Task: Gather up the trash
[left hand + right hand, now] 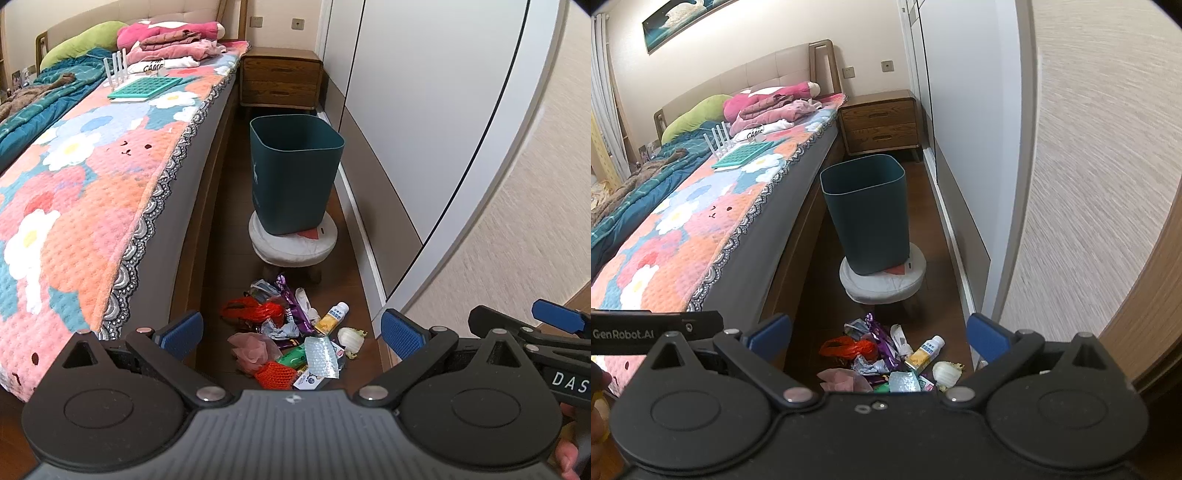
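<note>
A heap of trash [291, 332] lies on the dark wooden floor between the bed and the wardrobe: a red plastic bag [255, 312], a purple wrapper [291, 308], a small white and yellow bottle [332, 315], a pink net [251, 349], a red mesh [275, 374] and a piece of cabbage [351, 339]. Beyond it a dark teal bin [295, 173] stands on a low round stool [293, 242]. My left gripper [291, 332] hangs open above the heap, holding nothing. My right gripper [879, 334] is open too, with the trash heap [886, 362] below it and the bin [866, 210] ahead.
A bed with a flowered cover [92, 206] runs along the left. A wooden nightstand [280, 77] stands behind the bin. White wardrobe doors [424, 110] and a textured wall [1100, 166] close the right side. The floor strip between them is narrow.
</note>
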The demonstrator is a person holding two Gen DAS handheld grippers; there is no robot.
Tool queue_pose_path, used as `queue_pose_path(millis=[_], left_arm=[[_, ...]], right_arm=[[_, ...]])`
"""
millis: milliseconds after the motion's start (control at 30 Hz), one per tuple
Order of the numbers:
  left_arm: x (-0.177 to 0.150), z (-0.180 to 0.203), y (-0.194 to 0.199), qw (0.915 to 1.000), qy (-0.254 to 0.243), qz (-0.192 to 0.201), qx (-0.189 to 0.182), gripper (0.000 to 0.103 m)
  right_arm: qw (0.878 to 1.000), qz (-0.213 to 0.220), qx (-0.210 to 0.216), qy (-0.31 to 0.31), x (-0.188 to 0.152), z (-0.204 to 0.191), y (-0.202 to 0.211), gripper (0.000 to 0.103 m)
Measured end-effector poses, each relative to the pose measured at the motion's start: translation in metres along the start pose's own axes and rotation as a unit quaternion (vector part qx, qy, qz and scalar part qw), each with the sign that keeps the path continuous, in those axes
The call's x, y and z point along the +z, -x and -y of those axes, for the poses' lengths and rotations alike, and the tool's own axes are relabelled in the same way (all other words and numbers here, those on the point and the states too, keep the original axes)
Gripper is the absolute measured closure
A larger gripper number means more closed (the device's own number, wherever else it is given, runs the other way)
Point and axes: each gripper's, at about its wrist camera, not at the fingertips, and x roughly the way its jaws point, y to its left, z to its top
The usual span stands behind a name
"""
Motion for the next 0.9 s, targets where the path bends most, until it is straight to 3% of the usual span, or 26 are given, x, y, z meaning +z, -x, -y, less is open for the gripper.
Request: queue_pose_path(millis=[900], left_arm=[[-0.0025, -0.0009, 0.0031, 0.9999, -0.005, 0.001, -0.015, 0.0]], right_arm=[[1.0, 0.006, -0.002, 0.002, -0.0007, -0.0029, 0.0034, 0.002]])
